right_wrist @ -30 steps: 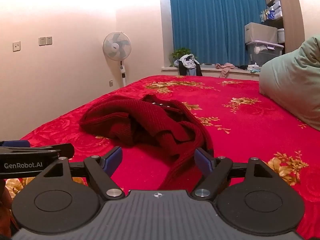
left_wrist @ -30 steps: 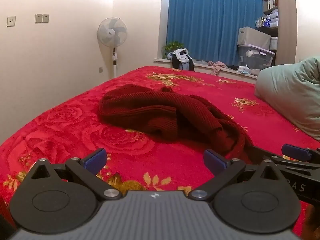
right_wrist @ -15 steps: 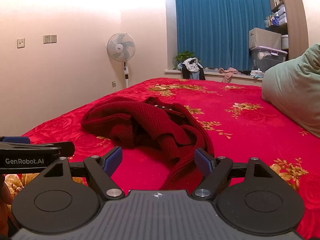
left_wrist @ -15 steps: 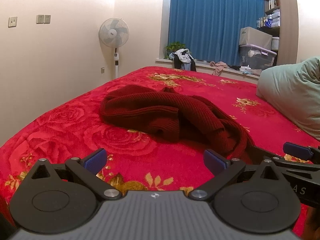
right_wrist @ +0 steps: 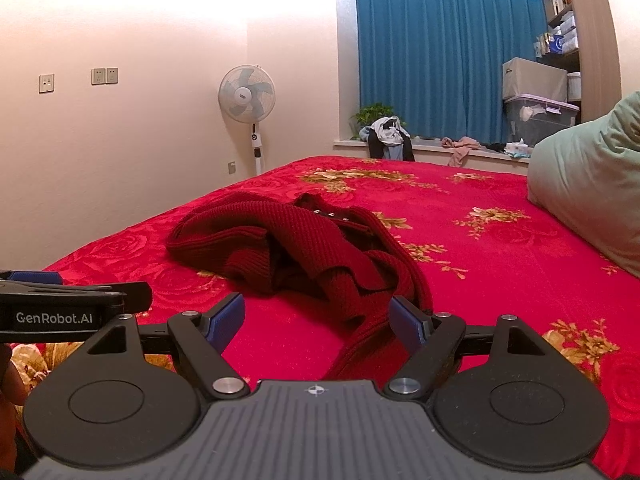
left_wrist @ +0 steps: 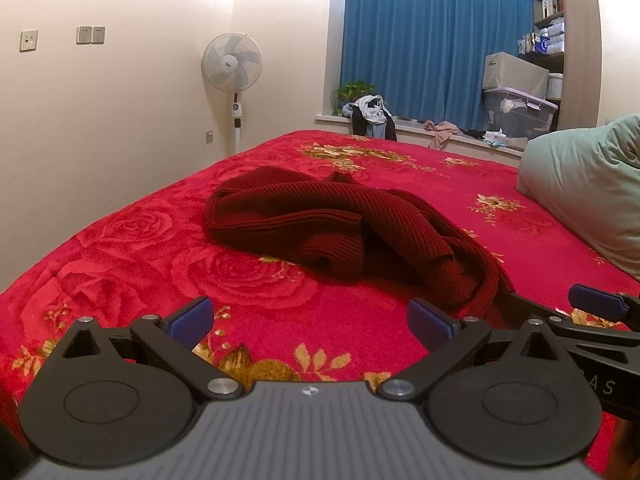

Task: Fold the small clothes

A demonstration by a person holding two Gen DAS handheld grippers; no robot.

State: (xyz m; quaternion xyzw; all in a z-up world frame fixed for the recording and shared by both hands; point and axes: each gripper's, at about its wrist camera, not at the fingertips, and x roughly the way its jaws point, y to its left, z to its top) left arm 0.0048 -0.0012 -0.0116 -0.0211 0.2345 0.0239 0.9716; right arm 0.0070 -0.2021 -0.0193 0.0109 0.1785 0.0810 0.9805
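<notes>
A dark red knitted sweater (left_wrist: 340,228) lies crumpled on the red floral bedspread (left_wrist: 248,280); it also shows in the right wrist view (right_wrist: 304,252). My left gripper (left_wrist: 310,318) is open and empty, low over the bedspread just short of the sweater. My right gripper (right_wrist: 318,320) is open and empty; a sleeve end of the sweater (right_wrist: 372,344) runs between its jaws, touching neither that I can tell. The right gripper shows at the right edge of the left wrist view (left_wrist: 592,316), the left gripper at the left edge of the right wrist view (right_wrist: 60,304).
A pale green pillow (left_wrist: 588,188) lies on the bed at the right. A standing fan (left_wrist: 232,64) is by the wall beyond the bed. A windowsill with clothes (left_wrist: 372,116), blue curtains and storage boxes (left_wrist: 516,112) are at the back.
Both grippers have tilted or drawn back slightly, so the sweater sits a little lower in both views. The jaws stay open and the sweater has not moved.
</notes>
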